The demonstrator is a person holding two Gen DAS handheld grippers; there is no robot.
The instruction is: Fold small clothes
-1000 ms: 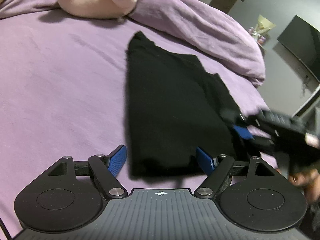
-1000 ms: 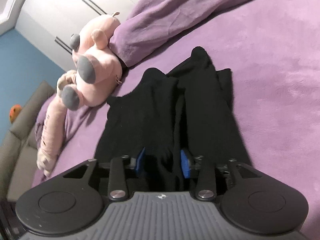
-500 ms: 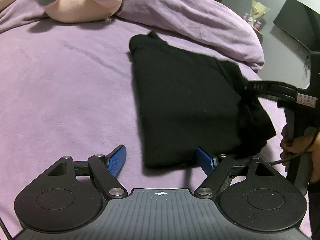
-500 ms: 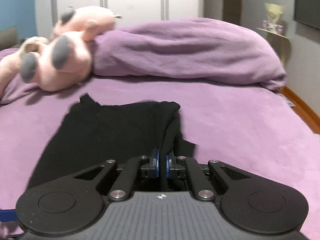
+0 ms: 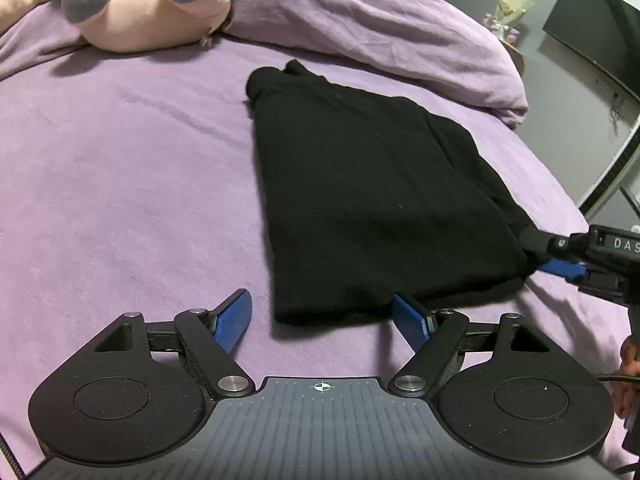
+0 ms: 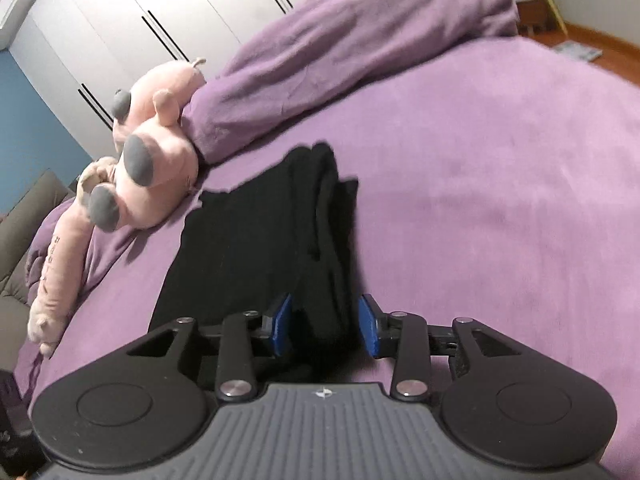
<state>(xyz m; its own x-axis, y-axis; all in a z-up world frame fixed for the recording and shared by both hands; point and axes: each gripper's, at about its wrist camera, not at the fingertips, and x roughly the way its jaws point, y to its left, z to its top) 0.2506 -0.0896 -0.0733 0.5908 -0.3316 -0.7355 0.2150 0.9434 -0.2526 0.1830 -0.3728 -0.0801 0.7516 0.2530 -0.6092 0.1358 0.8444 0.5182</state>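
Currently the black knit garment (image 5: 372, 200) is straddled by the half-parted right gripper (image 6: 325, 322); the wide-open, empty left gripper (image 5: 322, 320) should be brought at twelve o'clock onto the hem.

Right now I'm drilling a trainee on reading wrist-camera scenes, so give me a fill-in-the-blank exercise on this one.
1. The black garment lies on a bed cover whose colour is ____.
2. The pink plush toy has paw pads coloured ____.
3. The left gripper has its jaws spread wide and holds ____.
4. The pads on the right gripper are coloured ____.

Missing words: purple; grey; nothing; blue
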